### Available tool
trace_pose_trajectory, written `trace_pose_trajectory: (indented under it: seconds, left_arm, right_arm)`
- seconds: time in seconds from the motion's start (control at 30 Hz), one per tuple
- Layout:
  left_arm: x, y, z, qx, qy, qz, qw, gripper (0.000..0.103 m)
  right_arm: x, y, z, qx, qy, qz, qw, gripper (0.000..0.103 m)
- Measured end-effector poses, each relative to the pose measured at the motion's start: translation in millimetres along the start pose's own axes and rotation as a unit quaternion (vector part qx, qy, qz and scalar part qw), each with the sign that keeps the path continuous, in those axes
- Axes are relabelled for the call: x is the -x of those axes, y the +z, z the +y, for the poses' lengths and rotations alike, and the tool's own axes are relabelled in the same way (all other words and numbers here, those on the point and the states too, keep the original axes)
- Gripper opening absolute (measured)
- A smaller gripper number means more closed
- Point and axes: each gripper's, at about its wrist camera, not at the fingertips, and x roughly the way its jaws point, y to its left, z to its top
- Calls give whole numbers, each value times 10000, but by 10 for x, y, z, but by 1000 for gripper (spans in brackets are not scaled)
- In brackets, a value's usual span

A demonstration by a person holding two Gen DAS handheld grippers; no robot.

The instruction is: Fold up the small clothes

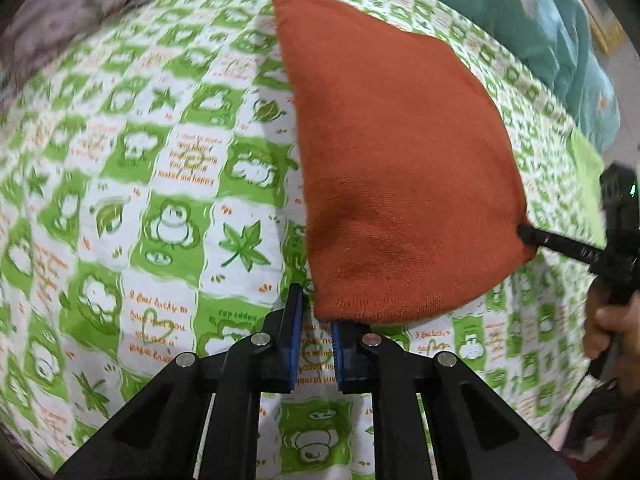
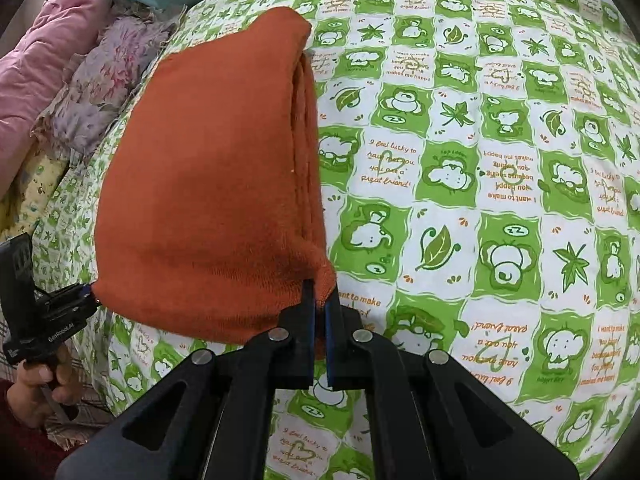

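Orange garment [image 2: 208, 184] | right claw [image 2: 319, 300] clamped on corner | left claw [image 1: 316, 312] nearly together, grip unclear

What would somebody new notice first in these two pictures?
A rust-orange knit garment, folded into layers, lies across the middle of a green-and-white cartoon-print bedsheet. The right gripper pinches its near corner; the left gripper is at the other near corner. Pink and floral bedding is piled at the far edge.
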Motion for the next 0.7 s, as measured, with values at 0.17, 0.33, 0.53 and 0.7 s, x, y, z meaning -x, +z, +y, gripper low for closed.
trace_pose_trajectory:
  seconds: [0.17, 0.33, 0.53, 0.7]
  left_arm:
    - [116, -50, 17, -151, 35, 218, 9996, 16]
    - [447, -107, -5, -344, -228, 182, 9990, 18]
    - [664, 306, -118, -322, -627, -459, 9965, 26]
    - [495, 691, -162, -278, -702, -669, 9949, 26]
  right_arm:
    - [77, -30, -91, -261, 26, 151, 9995, 18]
    - [341, 0, -143, -491, 126, -85, 9987, 20]
    - [549, 328, 45, -354, 669, -654, 9950, 20]
    - [289, 639, 397, 273, 909, -573, 9938, 20]
